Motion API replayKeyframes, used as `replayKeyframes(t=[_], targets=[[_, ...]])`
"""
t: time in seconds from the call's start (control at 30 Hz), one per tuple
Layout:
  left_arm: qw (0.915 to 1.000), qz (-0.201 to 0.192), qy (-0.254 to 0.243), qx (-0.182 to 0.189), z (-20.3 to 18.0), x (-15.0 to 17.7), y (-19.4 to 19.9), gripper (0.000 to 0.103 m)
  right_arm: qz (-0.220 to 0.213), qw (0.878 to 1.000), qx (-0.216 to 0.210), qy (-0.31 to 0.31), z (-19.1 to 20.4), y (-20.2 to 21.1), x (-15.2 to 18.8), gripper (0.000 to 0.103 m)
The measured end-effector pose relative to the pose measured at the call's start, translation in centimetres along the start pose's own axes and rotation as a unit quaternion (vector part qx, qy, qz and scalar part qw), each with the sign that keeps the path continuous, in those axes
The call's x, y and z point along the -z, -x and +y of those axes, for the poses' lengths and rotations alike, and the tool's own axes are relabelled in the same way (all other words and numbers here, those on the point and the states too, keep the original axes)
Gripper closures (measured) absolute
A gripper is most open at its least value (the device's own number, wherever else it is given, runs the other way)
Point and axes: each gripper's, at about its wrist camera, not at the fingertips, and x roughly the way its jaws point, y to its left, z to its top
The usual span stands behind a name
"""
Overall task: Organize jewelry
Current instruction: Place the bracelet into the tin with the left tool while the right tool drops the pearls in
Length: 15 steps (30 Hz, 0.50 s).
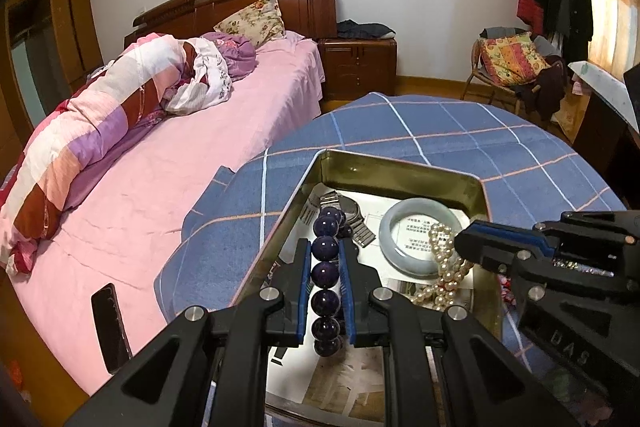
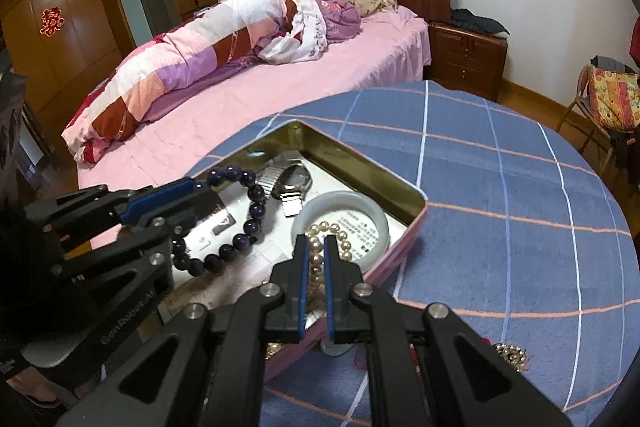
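An open pink tin box sits on a blue plaid table. My left gripper is shut on a dark purple bead bracelet and holds it over the box's left side; the bracelet also shows in the right wrist view. My right gripper is shut on a pearl strand over the box's near edge; the pearls also show in the left wrist view. Inside lie a pale jade bangle and a metal wristwatch.
The blue plaid tablecloth spreads right of the box. A small sparkly ornament and a red thread lie on it near my right gripper. A bed with a pink sheet stands to the left, with a dark phone on it.
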Motion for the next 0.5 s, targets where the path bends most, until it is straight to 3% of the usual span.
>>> replayKeyframes(t=[0.1, 0.17, 0.23, 0.3, 0.5], targets=[[1.0, 0.008, 0.002, 0.005, 0.0, 0.1, -0.1, 0.087, 0.002, 1.0, -0.009, -0.015, -1.0, 0.2, 0.1, 0.089], [0.9999, 0.008, 0.001, 0.007, -0.3, 0.2, 0.1, 0.077, -0.006, 1.0, -0.012, -0.025, -1.8, 0.9, 0.2, 0.064], [1.0, 0.0, 0.002, -0.002, -0.4, 0.3, 0.6, 0.038, -0.02, 0.999, -0.005, -0.032, -2.8, 2.1, 0.3, 0.043], [0.9997, -0.023, 0.008, -0.01, -0.3, 0.4, 1.6, 0.027, -0.029, 0.999, 0.008, -0.041, -3.9, 3.1, 0.6, 0.042], [0.9985, -0.017, 0.051, -0.012, 0.8, 1.1, 1.8, 0.027, -0.004, 0.998, 0.033, -0.051, -5.4, 2.9, 1.9, 0.043]])
